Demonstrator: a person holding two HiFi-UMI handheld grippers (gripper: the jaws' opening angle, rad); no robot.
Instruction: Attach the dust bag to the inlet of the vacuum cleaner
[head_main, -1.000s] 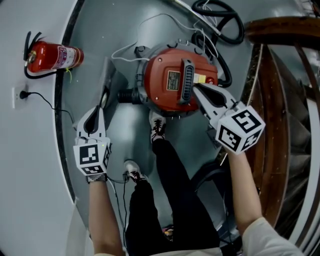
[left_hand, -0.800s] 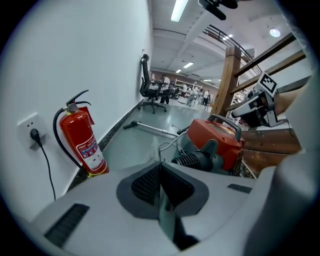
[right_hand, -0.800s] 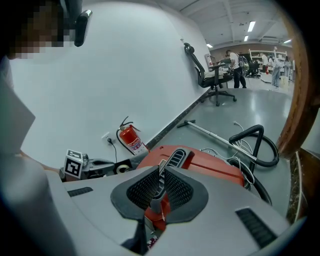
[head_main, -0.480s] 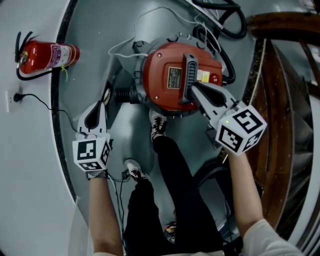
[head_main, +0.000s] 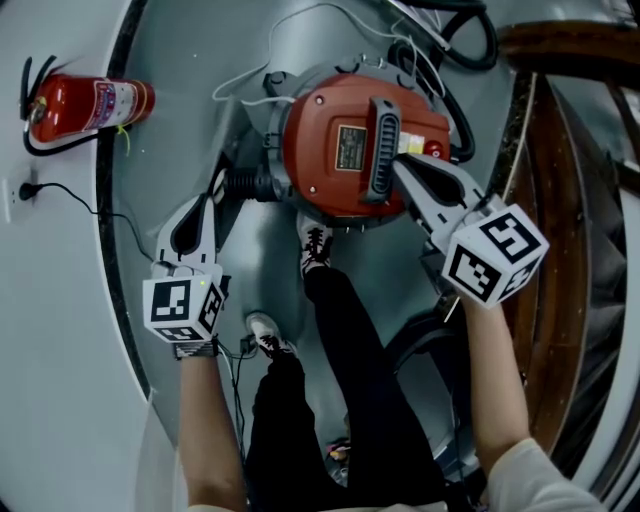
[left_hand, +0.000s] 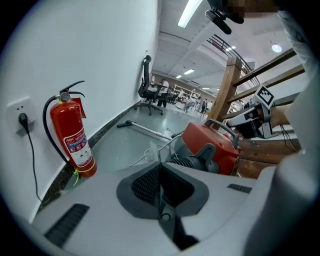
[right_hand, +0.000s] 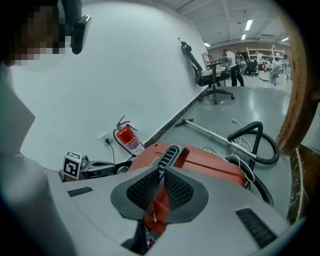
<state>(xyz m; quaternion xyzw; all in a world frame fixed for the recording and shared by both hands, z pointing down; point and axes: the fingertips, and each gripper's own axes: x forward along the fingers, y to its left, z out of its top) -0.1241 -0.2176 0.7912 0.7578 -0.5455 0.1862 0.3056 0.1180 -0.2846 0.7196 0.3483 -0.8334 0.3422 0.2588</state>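
The red vacuum cleaner (head_main: 340, 150) stands on the grey floor with a black handle (head_main: 380, 145) across its lid. Its ribbed black inlet (head_main: 243, 185) sticks out on the left side. My left gripper (head_main: 212, 190) is shut, its tips just left of the inlet and apart from it. In the left gripper view the pads (left_hand: 150, 182) meet, with the inlet (left_hand: 187, 161) ahead. My right gripper (head_main: 400, 165) is shut, its tips beside the handle over the lid. The right gripper view shows red lid (right_hand: 210, 167) beneath it. I cannot make out a dust bag.
A red fire extinguisher (head_main: 85, 105) lies by the wall at far left, near a wall socket (head_main: 12, 190). A black hose (head_main: 450, 40) and white cable coil behind the vacuum. A wooden railing (head_main: 560, 200) runs along the right. The person's shoe (head_main: 315, 250) stands just below the vacuum.
The view has drifted, so the vacuum and extinguisher sit slightly higher and further left. The left gripper has edged a little closer to the inlet. The right gripper stays by the handle.
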